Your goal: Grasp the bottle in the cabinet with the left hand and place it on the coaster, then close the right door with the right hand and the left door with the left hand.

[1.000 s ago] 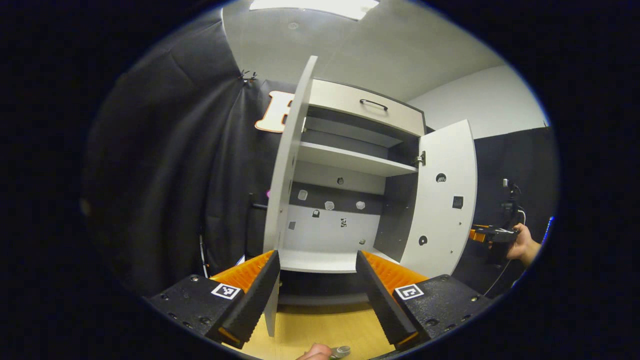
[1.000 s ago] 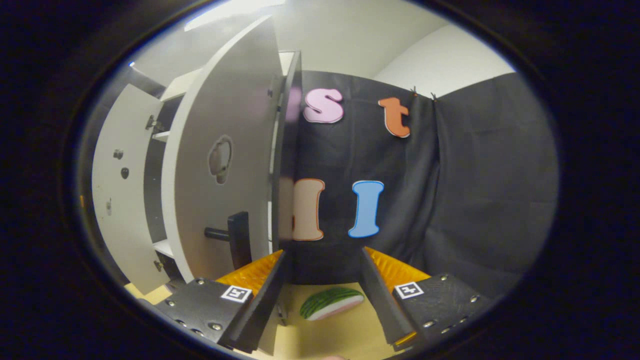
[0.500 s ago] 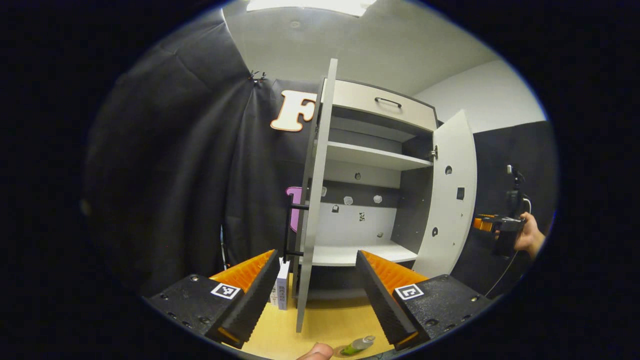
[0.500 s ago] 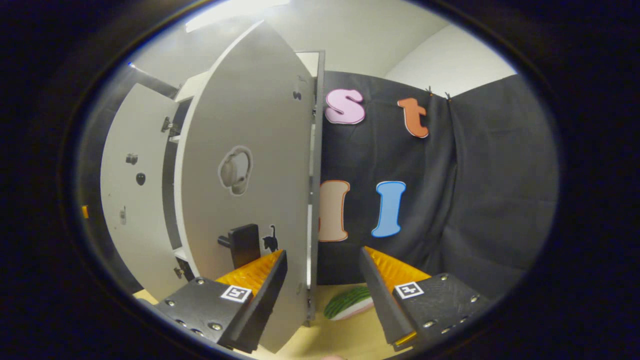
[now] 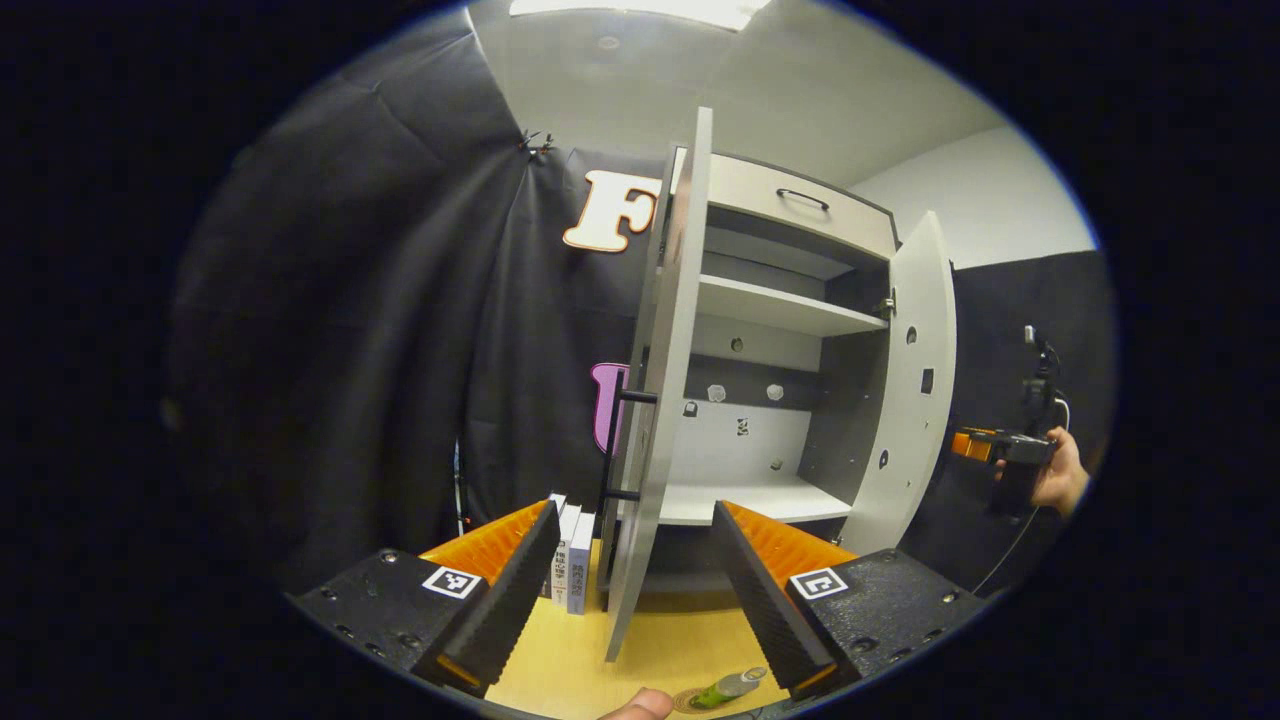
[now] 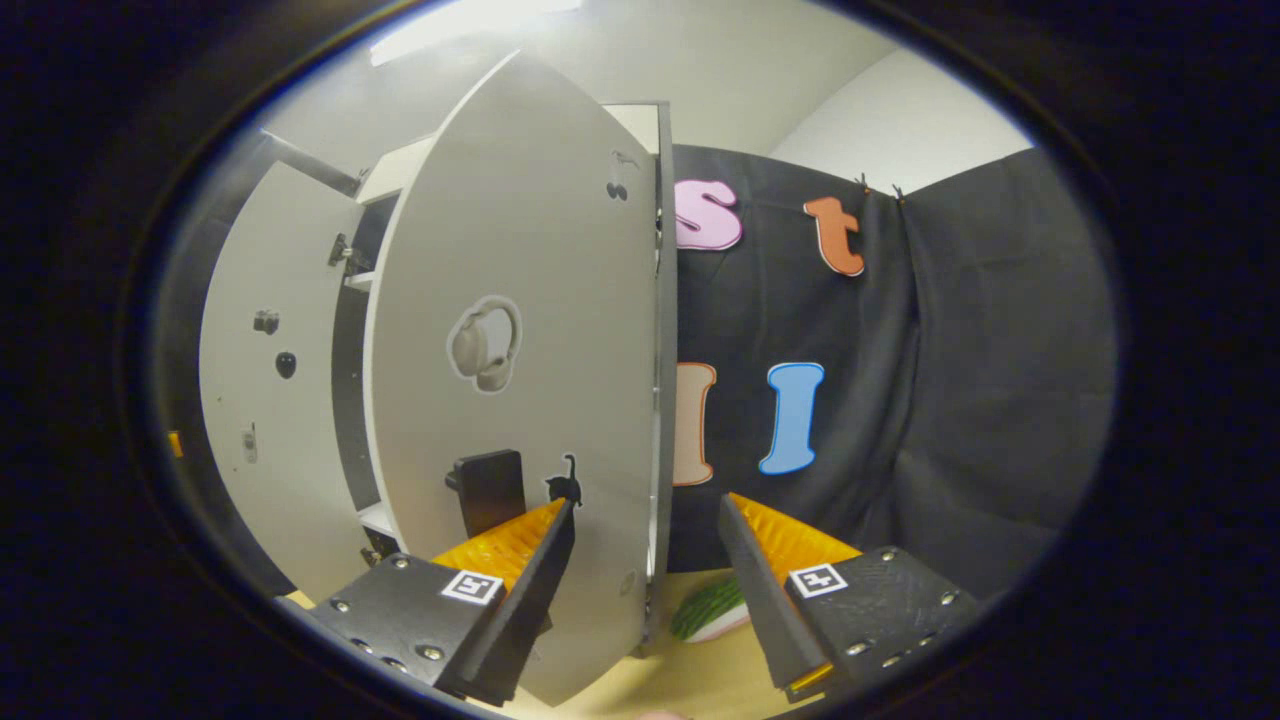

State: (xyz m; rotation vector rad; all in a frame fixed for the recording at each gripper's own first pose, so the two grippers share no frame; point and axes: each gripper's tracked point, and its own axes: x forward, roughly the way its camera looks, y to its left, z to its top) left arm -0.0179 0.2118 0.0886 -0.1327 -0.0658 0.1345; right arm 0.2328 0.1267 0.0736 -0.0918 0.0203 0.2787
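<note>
The left gripper [image 5: 635, 590] is held with its 2 fingers spread wide and nothing between them, in front of the edge of the left white cabinet door [image 5: 660, 400]. This placing is judged to prepare the later closing of that door, which is seen almost edge-on with its thin black bar handle [image 5: 612, 440] on the outer face. The right gripper [image 6: 645, 590] is also wide and empty, just in front of the outer face of the right white cabinet door [image 6: 530, 380]; it is probably put there so that the door can be pushed shut, and no contact can be confirmed. In the left gripper view this gripper [image 5: 985, 445] is seen farther off, carried by a hand [image 5: 1060, 480] behind that door.

The small green bottle with a silver cap [image 5: 728, 687] is no longer in the grey and white open cabinet [image 5: 770, 310]. It is seen at the bottom edge, over the round coaster [image 5: 690, 700] on the pale wooden table [image 5: 680, 640], so the placing step is judged done. It appears slanted, which may be only lens distortion. Both doors are not yet closed.
</note>
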